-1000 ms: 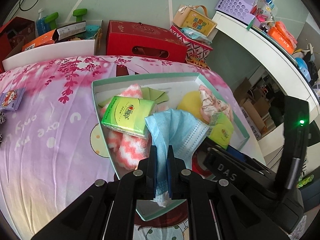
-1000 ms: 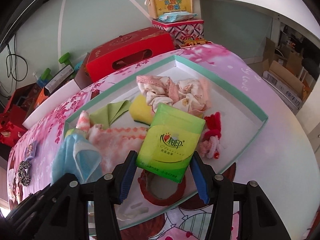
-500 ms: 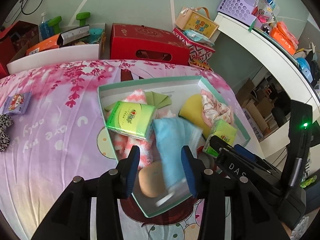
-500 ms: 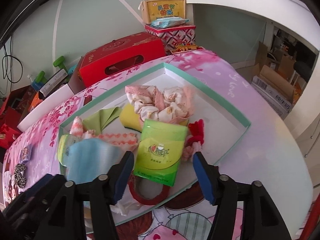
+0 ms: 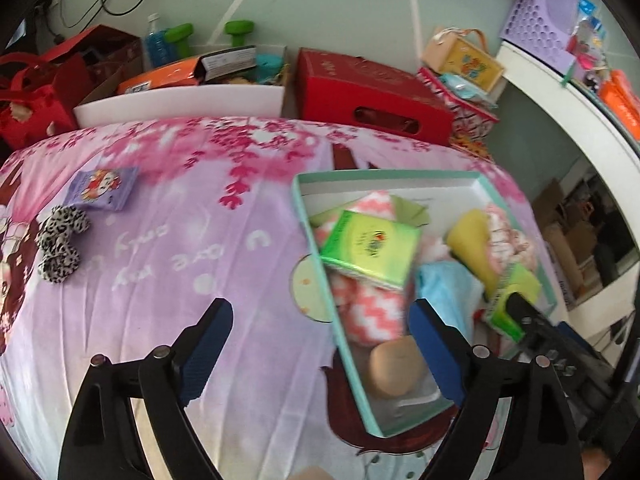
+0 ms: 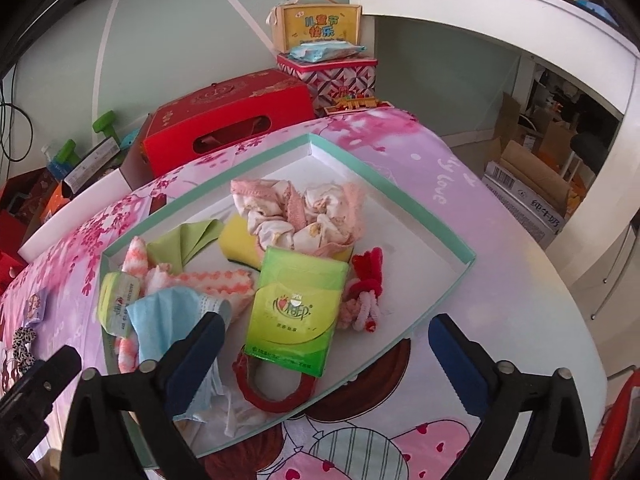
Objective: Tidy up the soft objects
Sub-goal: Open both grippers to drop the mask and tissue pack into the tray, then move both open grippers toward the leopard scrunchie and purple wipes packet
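Leopard scrunchie (image 5: 59,243) and purple packet (image 5: 102,188) lie outside the tray (image 5: 316,248).

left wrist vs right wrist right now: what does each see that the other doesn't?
Left wrist only: the round beige sponge in the near end of the tray, and the purple shelf basket.

Right wrist only: the red and pink plush cords beside the tissue pack, and the red ring under it.

Both: the teal-rimmed tray, green tissue pack, blue face mask, leopard scrunchie outside the tray, and each view's own open, empty hand-held gripper.
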